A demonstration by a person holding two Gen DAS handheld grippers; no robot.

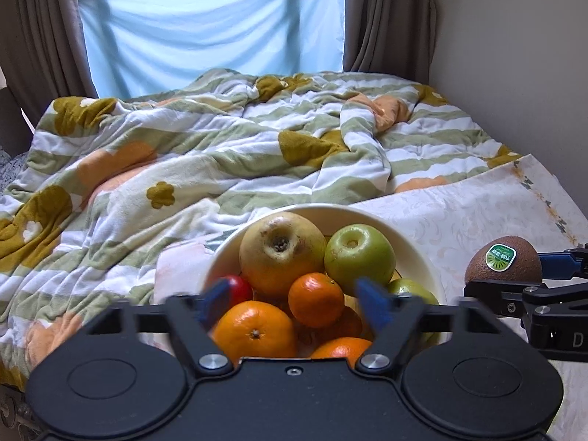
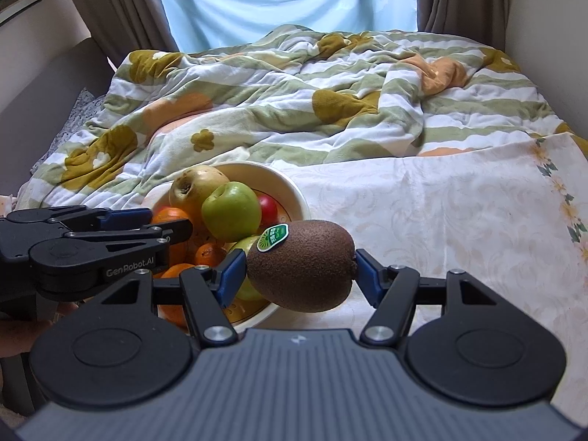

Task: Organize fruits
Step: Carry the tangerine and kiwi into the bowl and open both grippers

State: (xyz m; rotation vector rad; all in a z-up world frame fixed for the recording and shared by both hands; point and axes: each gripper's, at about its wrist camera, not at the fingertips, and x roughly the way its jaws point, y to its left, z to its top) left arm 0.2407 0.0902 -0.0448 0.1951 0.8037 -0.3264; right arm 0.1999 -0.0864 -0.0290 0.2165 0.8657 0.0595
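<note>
A cream bowl [image 1: 422,250] on the pale cloth holds a yellow-brown pear [image 1: 281,253], a green apple [image 1: 360,253], several oranges [image 1: 316,299] and a red fruit [image 1: 240,288]. My left gripper [image 1: 294,299] hovers over the bowl's near side, open, its blue pads apart above the oranges and pressing on nothing. My right gripper [image 2: 297,268] is shut on a brown kiwi [image 2: 305,266] with a green sticker, held just right of the bowl [image 2: 294,187]. The kiwi [image 1: 503,262] and the right gripper [image 1: 544,275] also appear in the left wrist view, at its right edge.
A crumpled striped quilt [image 1: 220,147] with flower prints covers the bed behind the bowl. A pale patterned cloth [image 2: 441,213] spreads to the right of the bowl. Curtains [image 1: 386,14], a blue window sheet [image 1: 213,29] and a wall [image 1: 514,36] close the far side.
</note>
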